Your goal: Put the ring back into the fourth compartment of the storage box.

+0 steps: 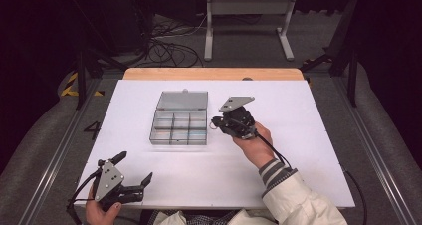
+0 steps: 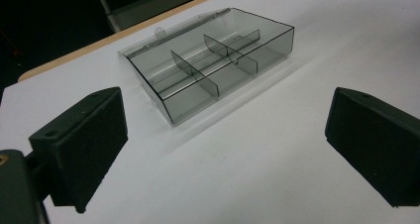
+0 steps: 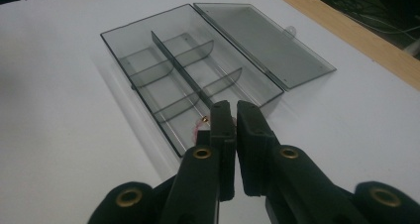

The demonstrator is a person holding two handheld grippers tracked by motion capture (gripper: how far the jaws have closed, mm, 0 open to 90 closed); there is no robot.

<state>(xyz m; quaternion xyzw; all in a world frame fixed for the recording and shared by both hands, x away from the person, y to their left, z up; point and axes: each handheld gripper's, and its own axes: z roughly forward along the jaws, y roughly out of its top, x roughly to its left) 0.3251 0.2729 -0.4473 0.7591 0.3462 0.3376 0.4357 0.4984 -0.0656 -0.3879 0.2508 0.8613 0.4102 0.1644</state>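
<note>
The white table (image 1: pixel 298 150) carries a smoky clear compartment box (image 1: pixel 179 127) at its middle, its lid (image 1: pixel 182 100) laid open flat on the far side — long axis running left to right. Just right of the box, the right gripper (image 1: pixel 217 121) is clenched on a small reddish thing (image 3: pixel 200 125), too small to name; placing it seems the step, calling for a short reach over a cell. Well nearer than the box, the left gripper (image 1: pixel 134 168) gapes, released.

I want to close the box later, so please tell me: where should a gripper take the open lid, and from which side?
Probably by the small tab at the middle of the lid's free far edge. The lid lies flat on the table behind the compartment box, so only that tab offers a hold. Come from the far side, with the open left gripper; the right gripper is shut.
</note>
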